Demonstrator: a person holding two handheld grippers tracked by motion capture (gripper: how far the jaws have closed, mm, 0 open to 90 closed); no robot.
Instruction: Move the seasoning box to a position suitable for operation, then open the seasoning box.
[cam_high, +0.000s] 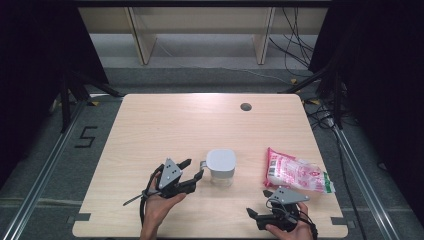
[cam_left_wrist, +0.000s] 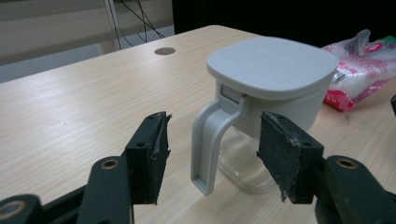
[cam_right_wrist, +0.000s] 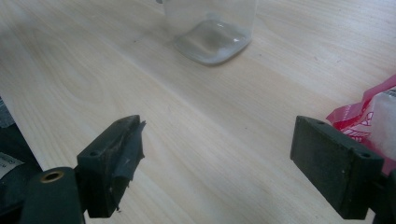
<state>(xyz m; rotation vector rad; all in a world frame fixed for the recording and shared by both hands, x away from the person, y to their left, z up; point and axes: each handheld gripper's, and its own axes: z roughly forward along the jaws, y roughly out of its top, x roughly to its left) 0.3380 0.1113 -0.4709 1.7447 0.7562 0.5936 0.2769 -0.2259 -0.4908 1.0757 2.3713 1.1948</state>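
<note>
At the near left of the table (cam_high: 150, 125), the left hand-held gripper (cam_high: 194, 169) points toward a clear jug (cam_high: 221, 167) with a grey lid. Its jaws stand apart. In the left gripper view the jug's grey handle (cam_left_wrist: 210, 142) hangs in the gap between the two black pads (cam_left_wrist: 150, 156), touching neither; bare space shows on both sides of it. Nothing is gripped.

The jug stands upright near the middle of the table's near half, lid (cam_left_wrist: 272, 65) on, handle turned toward the left hand-held gripper. Its lower body is clear, the bottom resting flat on the wood.

At the near right edge, the right hand-held gripper (cam_high: 256, 215) sits low, held in the person's right hand (cam_high: 295, 231), pointing left across the table. Its jaws are wide open, with only bare table between the pads (cam_right_wrist: 119, 158). In the right gripper view the clear base of the jug (cam_right_wrist: 212, 39) shows farther off, well apart from the jaws.

A pink and white plastic bag (cam_high: 297, 172) lies flat on the table to the right of the jug, apart from it, just beyond the right hand-held gripper. Its red edge (cam_right_wrist: 369, 112) shows beside the right-hand pad in the right gripper view; whether they touch I cannot tell.

A small round grey cap (cam_high: 245, 106) sits in the table's far side.
</note>
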